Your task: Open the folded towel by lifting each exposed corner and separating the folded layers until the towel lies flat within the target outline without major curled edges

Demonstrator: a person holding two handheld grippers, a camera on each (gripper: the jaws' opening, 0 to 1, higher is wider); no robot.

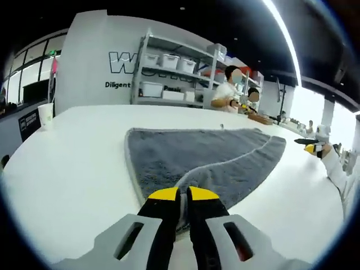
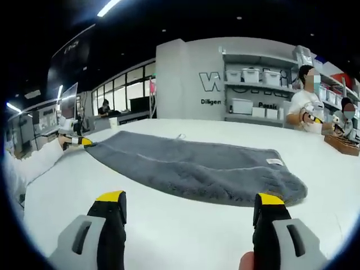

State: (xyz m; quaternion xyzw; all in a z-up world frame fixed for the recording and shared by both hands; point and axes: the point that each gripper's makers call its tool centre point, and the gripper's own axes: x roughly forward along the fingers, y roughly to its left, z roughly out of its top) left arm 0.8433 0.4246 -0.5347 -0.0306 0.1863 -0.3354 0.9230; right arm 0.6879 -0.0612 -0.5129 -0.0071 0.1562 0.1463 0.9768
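Two hand-held grippers are at work on one grey towel (image 1: 202, 154), which lies spread on a white desk (image 1: 73, 169) in a large room with shelving (image 1: 169, 73) and seated people behind. In the left gripper view the left hand-held gripper (image 1: 183, 195) has its yellow-tipped jaws pressed together at the towel's near edge, right where a pale hem line curves across the pile; it looks clamped on that edge or a folded-over flap, though the cloth between the tips is too hidden to be certain. In the right gripper view the right hand-held gripper (image 2: 190, 198) has its jaws wide apart, holding nothing, low over bare desk just short of the towel's (image 2: 197, 163) long near side. There the left hand-held gripper (image 2: 79, 141) shows at the towel's far left corner, at the end of a white sleeve.

The towel reads as thick terry: soft, limp, with no stiffness, fairly light but draggy on the desk, so a lifted corner will sag and the layer beneath may cling and ride along. It is not fragile or slippery. The rounded, thick near edge in the right gripper view suggests a fold remains. The best holds are at corners and hems, pinching the top layer alone; the corner by the small white label (image 2: 274, 162) looks a fair target for the open gripper. No target outline is visible on the desk.
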